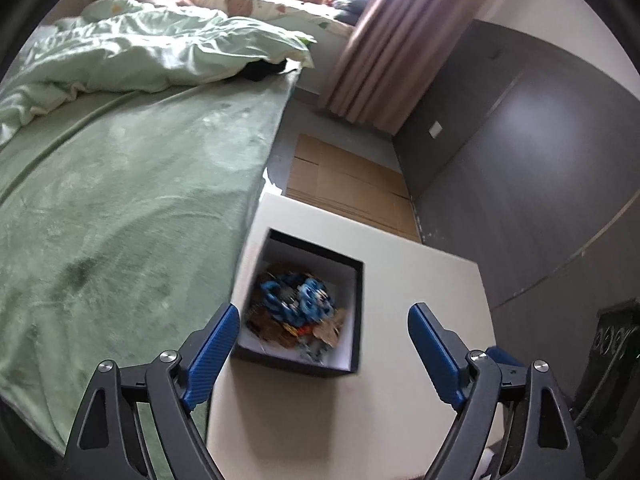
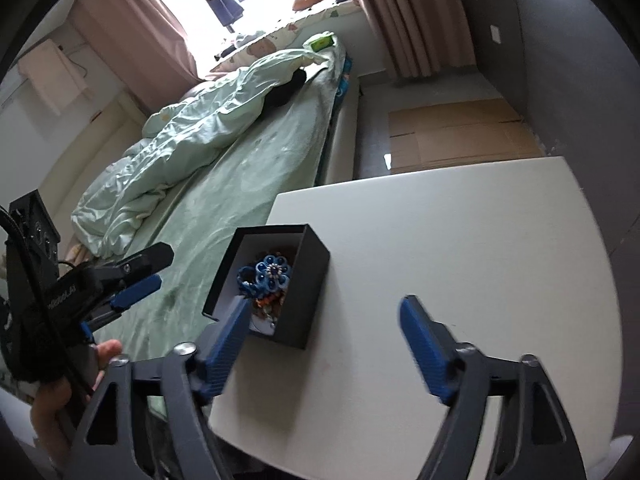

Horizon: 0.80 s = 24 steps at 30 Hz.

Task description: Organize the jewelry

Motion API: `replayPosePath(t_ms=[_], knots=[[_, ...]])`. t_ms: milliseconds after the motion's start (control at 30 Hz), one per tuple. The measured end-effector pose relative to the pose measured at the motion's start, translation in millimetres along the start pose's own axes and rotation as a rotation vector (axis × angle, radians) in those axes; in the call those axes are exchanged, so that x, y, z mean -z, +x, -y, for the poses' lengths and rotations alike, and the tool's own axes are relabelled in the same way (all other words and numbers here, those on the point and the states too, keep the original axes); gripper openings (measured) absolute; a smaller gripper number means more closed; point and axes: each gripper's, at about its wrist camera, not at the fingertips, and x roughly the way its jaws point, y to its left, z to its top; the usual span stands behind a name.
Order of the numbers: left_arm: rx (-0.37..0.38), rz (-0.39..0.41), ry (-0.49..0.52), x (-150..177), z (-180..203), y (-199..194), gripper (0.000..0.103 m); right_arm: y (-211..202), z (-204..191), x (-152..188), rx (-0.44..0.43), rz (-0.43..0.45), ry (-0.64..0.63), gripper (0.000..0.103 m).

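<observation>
A black box (image 1: 357, 312) (image 2: 312, 280) with a white lining stands open on the white table (image 1: 420, 280) (image 2: 460, 248) near its left edge. Inside lies a heap of jewelry (image 1: 296, 304) (image 2: 266, 280): blue beaded pieces, one flower-shaped, over brown and orange ones. My left gripper (image 1: 324, 312) stands open just short of the box, nothing between its blue pads. My right gripper (image 2: 324, 312) is open too, its left pad at the box's near corner, its right pad over bare table. The left gripper (image 2: 132, 280), held by a hand (image 2: 80, 380), shows at the left of the right wrist view.
A bed (image 1: 120, 200) (image 2: 240, 168) with a green sheet and a rumpled pale quilt runs along the table's left side. Flattened cardboard (image 1: 348, 184) (image 2: 460, 132) lies on the floor beyond the table. Pink curtains (image 1: 380, 40) and a grey wall (image 1: 520, 140) stand behind.
</observation>
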Motion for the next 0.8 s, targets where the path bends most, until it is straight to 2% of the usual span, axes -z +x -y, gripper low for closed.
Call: replayPosePath(t_ms=[100, 200, 333, 500, 800], knots=[[-0.001, 0.007, 0.018, 10, 11, -7, 0.089, -11, 3, 5, 0.004, 0.009, -0.001, 0.084], [-0.009, 0.027, 0.033, 18, 20, -18, 0.091, -23, 9, 11, 0.023, 0.025, 0.016, 0.092], [-0.031, 0.056, 0.053, 27, 33, -36, 0.093, -40, 17, 19, 0.055, 0.03, 0.043, 0.092], [-0.048, 0.093, 0.089, 40, 50, -59, 0.102, -66, 23, 33, 0.103, 0.056, 0.057, 0.092], [-0.061, 0.133, 0.102, 63, 61, -92, 0.103, -106, 21, 44, 0.137, 0.105, 0.042, 0.093]])
